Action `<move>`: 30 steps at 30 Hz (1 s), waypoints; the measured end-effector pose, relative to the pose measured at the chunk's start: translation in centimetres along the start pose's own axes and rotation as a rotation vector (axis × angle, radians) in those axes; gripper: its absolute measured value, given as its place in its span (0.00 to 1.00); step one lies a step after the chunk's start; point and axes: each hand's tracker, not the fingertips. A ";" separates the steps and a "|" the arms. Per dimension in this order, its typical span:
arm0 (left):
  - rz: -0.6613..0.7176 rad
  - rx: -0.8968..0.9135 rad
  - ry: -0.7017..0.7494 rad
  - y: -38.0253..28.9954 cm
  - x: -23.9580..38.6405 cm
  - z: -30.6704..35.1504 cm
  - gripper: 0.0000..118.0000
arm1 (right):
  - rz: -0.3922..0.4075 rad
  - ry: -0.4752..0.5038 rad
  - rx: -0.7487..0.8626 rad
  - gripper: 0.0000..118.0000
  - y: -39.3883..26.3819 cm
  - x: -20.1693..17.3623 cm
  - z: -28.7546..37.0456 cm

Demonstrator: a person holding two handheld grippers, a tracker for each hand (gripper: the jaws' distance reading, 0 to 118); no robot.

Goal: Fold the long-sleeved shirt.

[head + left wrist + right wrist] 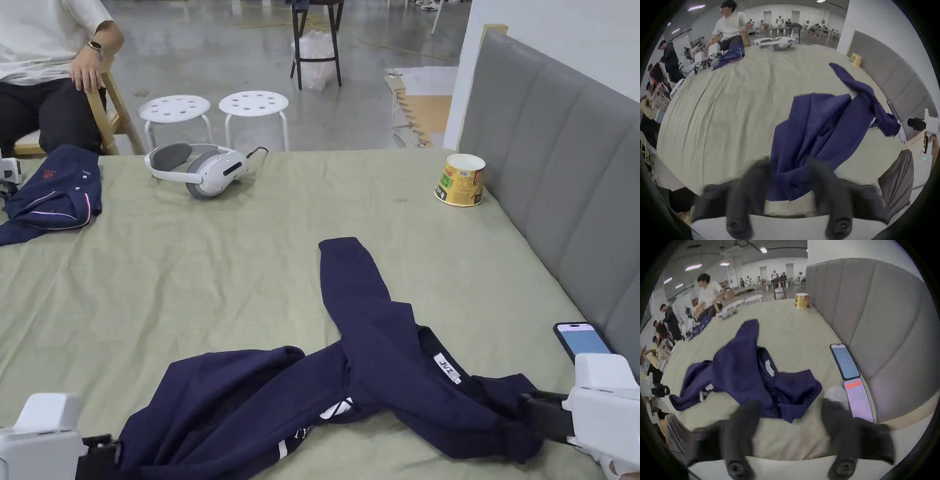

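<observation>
- The long-sleeved shirt (350, 387) lies crumpled on the bed (187, 275) at the 6 o'clock edge of the head view, one sleeve (350, 281) thrown toward 12 o'clock.
- The left tool (789, 172) is seen with its jaws spread around a bunched fold, cloth between them but not visibly pinched.
- The right tool (791, 410) is spread at the shirt's edge; only one jaw overlaps the cloth.
- The step in hand is judged to be the spreading flat of the garment.
- Single layers at hem and shoulder should be pinched, then drawn apart toward 9 and 3 o'clock.
- The phones (846, 361) at 3 o'clock should be kept clear of.
</observation>
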 end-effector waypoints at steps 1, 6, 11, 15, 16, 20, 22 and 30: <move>0.003 0.027 0.005 0.1 0.3 0.2 0.04 | 0.012 -0.006 -0.001 0.00 0.2 -0.4 -0.1; 0.012 0.076 -0.051 1.5 1.2 0.6 0.04 | 0.111 0.076 -0.004 0.00 3.5 -3.5 -1.1; -0.047 0.099 -0.045 3.4 2.7 -0.1 0.04 | 0.222 0.184 0.082 0.00 11.7 -9.3 -3.8; 0.038 0.097 -0.160 4.1 3.3 -1.1 0.04 | 0.216 0.322 -0.028 0.01 19.6 -15.1 -12.0; 0.037 0.098 -0.159 4.2 3.6 -1.4 0.04 | 0.243 0.323 -0.066 0.01 21.3 -17.0 -15.3; 0.052 0.096 -0.134 4.7 4.1 -2.6 0.04 | 0.337 0.263 -0.185 0.68 23.6 -22.2 -25.7; 0.066 0.092 -0.133 5.2 3.9 -3.4 0.04 | 0.370 0.222 -0.269 1.00 23.1 -24.2 -30.2; 0.079 0.098 -0.122 5.0 3.8 -3.1 0.04 | 0.335 0.150 -0.324 0.01 21.5 -25.4 -32.2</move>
